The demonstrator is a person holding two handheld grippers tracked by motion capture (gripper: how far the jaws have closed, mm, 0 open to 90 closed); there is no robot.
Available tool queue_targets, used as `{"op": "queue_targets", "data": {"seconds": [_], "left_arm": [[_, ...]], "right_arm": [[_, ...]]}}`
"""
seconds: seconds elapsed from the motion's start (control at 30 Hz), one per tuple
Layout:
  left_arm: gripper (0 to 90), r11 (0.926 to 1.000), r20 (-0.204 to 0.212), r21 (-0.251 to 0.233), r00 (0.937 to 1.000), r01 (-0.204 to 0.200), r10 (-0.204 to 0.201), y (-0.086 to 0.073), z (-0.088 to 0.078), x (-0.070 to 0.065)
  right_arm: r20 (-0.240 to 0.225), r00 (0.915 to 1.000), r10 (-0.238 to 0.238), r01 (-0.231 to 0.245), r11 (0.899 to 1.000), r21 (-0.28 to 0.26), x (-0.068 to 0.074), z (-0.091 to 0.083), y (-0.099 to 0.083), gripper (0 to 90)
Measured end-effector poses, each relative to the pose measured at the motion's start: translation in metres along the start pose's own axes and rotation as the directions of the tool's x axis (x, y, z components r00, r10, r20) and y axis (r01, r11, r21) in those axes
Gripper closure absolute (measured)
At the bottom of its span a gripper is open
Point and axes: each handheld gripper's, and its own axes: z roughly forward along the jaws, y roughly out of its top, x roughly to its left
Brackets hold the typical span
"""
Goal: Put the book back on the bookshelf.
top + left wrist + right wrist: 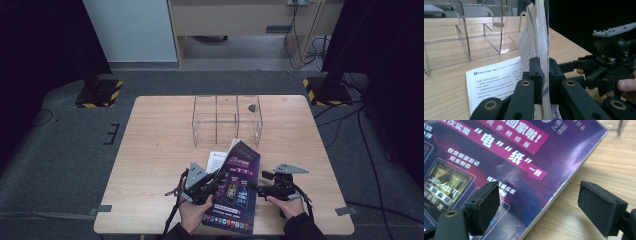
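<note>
Clamping the lifted cover and pages of the magazine [541, 37], the left gripper [200, 186] is pressed shut on them at the near table [150, 150] edge. A white page [496, 80] lies flat beneath. Right gripper [539, 207] is held wide open, gripping nothing, beside the purple cover's edge.

Magazine [239, 187]: glossy purple cover, pink banners with white Chinese text, small product pictures. Lying on the near part of the table, front cover plus a sheaf of pages lifted near-upright, clamped edge-on between the left gripper's fingers [535, 75]. Below the raised sheaf a white text page [495, 85] lies flat, just left of those fingers. Cover's right edge sits between the right gripper's spread fingers [484, 206], nearer one over the cover, untouched.
</note>
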Motion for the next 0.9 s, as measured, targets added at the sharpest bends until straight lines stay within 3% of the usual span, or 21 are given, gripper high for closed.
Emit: {"op": "queue_targets", "data": {"seconds": [0.27, 0.43, 0.57, 0.73, 0.9], "left_arm": [[84.6, 0.9999, 0.0, -0.008, 0.9999, -0.011, 0.011, 0.0, -0.001, -0.002], [84.6, 0.9998, -0.003, -0.014, 0.9999, -0.015, 0.015, 0.001, -0.002, -0.001], [84.6, 0.9997, -0.004, -0.014, 0.9998, -0.021, 0.021, 0.001, -0.002, -0.002], [84.6, 0.9996, -0.006, -0.015, 0.9997, -0.025, 0.024, 0.0, -0.002, -0.003], [84.6, 0.9995, -0.003, -0.015, 0.9996, -0.028, 0.028, 0.0, -0.001, -0.003]], "right_arm": [[-0.076, 0.9962, 0.043, -0.04, 0.999, 0.029, 0.001, 0.01, -0.003, 17.1], [-0.1, 0.9935, 0.055, -0.052, 0.998, 0.032, 0.001, 0.012, -0.003, 16.9], [-0.158, 0.985, 0.068, -0.061, 0.997, 0.048, 0.002, 0.018, -0.005, 16.1], [-0.186, 0.9787, 0.087, -0.076, 0.995, 0.063, 0.001, 0.023, -0.006, 16.1], [-0.222, 0.9671, 0.125, -0.107, 0.99, 0.091, 0.0, 0.027, -0.008, 17.0]]}}
